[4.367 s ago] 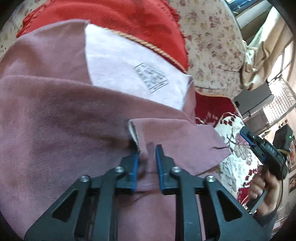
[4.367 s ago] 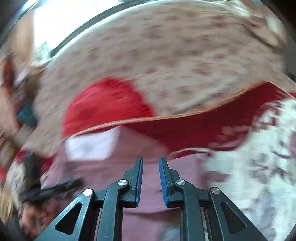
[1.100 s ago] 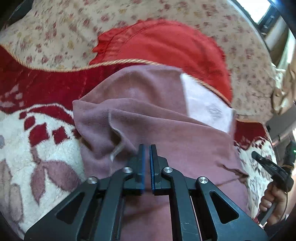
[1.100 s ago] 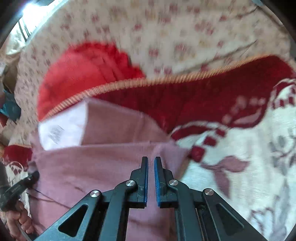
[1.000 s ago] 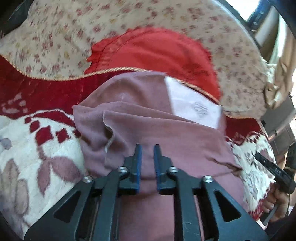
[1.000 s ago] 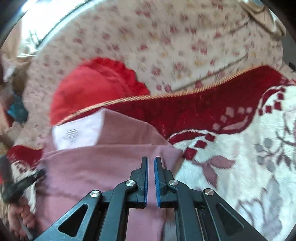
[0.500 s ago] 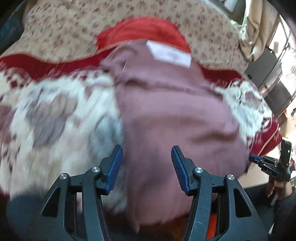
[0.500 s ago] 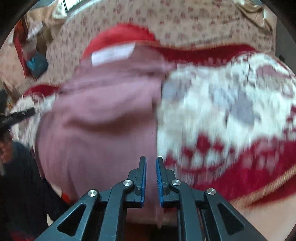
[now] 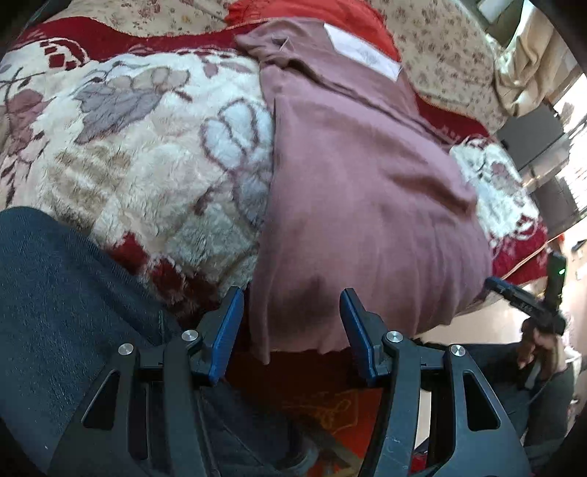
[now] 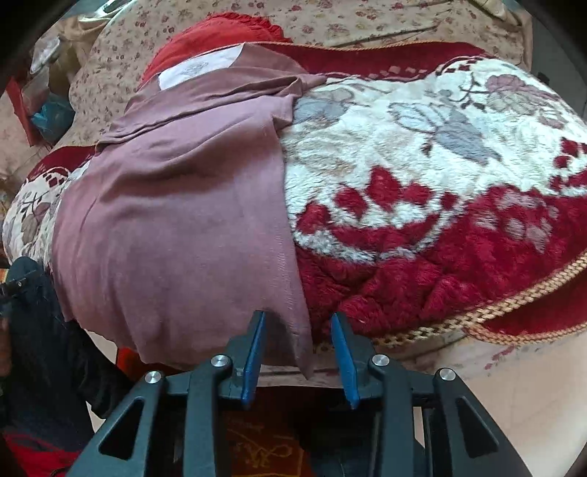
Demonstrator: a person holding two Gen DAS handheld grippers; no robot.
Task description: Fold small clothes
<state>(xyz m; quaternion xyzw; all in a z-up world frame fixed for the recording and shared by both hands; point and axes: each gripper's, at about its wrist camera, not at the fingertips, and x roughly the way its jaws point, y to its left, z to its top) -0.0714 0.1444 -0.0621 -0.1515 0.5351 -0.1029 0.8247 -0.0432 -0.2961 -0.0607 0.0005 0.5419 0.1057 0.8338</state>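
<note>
A mauve garment (image 9: 359, 190) lies flat on the bed, its white label patch (image 9: 361, 51) at the far end and its near hem hanging over the bed's edge. My left gripper (image 9: 291, 330) is open at the hem's left corner, cloth hanging loose between the blue pads (image 9: 231, 323) without being pressed. In the right wrist view the same garment (image 10: 176, 220) fills the left half. My right gripper (image 10: 299, 352) sits at the hem's right corner; its jaws are opening and the corner droops between them, untouched. The right gripper (image 9: 513, 297) also shows far right in the left wrist view.
A plush red and cream floral blanket (image 10: 422, 154) covers the bed, with a gold cord trim (image 10: 513, 304) along its near edge. A red cushion (image 10: 220, 29) and beige floral sheet lie behind. A person's dark trouser leg (image 9: 55, 293) is at the left; a red mat (image 9: 323, 403) lies below.
Both grippers have pulled back from the garment's far folded part to its near hem at the bed's edge. The left opened first; the right has just opened from shut.
</note>
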